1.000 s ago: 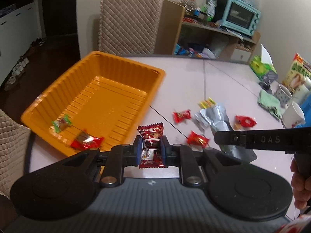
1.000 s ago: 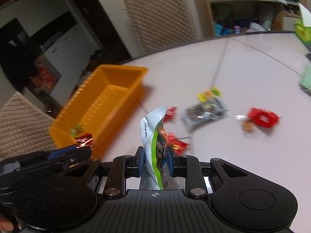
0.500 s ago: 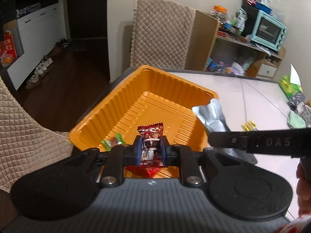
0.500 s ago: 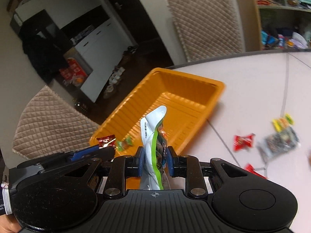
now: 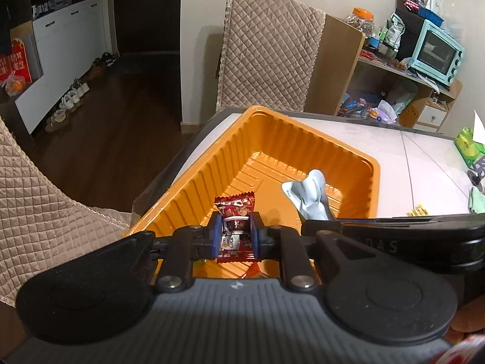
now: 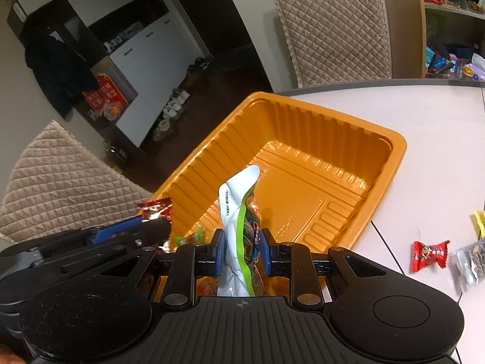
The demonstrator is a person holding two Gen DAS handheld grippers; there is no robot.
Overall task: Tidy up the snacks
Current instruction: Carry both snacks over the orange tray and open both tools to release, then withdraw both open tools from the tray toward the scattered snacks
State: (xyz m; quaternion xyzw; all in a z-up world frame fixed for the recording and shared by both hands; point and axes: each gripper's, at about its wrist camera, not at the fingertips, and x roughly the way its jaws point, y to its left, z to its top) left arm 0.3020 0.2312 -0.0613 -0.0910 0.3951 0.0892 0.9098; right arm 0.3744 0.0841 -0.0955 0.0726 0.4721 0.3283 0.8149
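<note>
The red snack packet (image 5: 235, 227) sits pinched between the jaws of the left gripper (image 5: 235, 236), held above the near end of the orange tray (image 5: 303, 142). Beside it, also over the tray's near end, the white-and-green pouch (image 6: 241, 233) stands upright, clamped in the jaws of the right gripper (image 6: 241, 254). Both look light, crinkly and slippery, soft enough to fold; a hold across the flat middle, as now, seems safer than one on a sealed edge, and each should drop freely once let go. The pouch is taller and floppier, so it may tip against the tray wall.

In the tray's near corner lie a few small wrapped candies (image 6: 189, 238), partly hidden by the grippers. The tray's far half is bare ribbed floor. On the worktop (image 6: 424, 115) right of the tray wait another red packet (image 6: 429, 254) and a grey bag (image 6: 468, 262), blurred. The two grippers hang close together over the tray, so they could knock one another. A quilted chair (image 5: 269, 51) stands beyond the tray's far end.
</note>
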